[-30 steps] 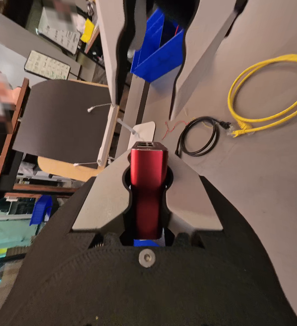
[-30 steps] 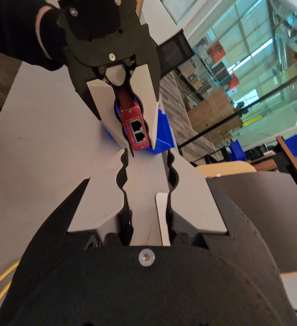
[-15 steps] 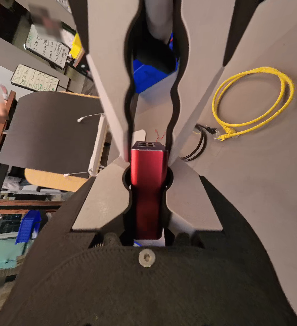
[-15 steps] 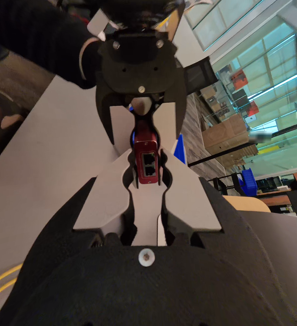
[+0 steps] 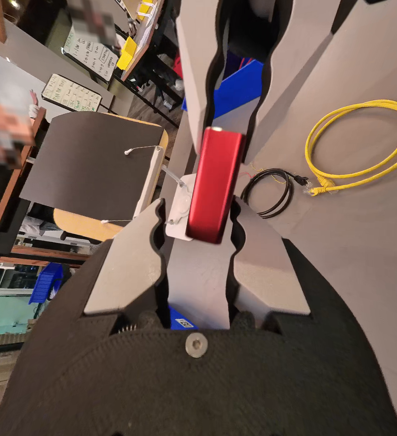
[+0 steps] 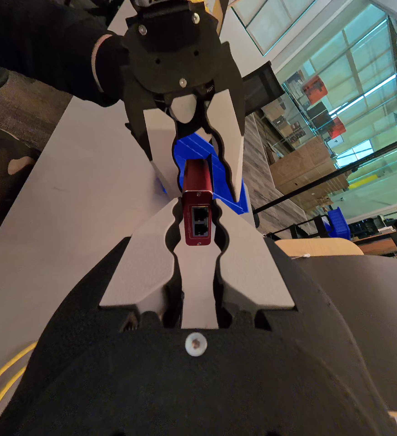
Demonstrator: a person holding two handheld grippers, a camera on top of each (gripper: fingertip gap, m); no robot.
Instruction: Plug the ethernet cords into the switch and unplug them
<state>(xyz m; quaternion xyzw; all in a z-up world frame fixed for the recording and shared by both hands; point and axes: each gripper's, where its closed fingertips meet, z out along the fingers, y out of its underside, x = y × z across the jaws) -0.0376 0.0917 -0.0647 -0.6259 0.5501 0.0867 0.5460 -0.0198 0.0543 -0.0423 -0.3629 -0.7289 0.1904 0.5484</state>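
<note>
Above the counter (image 5: 358, 259), the red switch (image 6: 196, 207) sits pinched in the right tool (image 6: 196, 224), while the left tool (image 5: 196, 224) gapes empty around its rear. Both ethernet cords, black (image 5: 270, 193) and yellow (image 5: 358, 146), lie unplugged; the right grip should probably stay firm and level as the left backs straight off.

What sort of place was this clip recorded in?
Probably a workshop or lab: a plain grey worktable, blue plastic storage bins, stacked cardboard boxes behind glass partitions, and handwritten whiteboards on stands.
</note>
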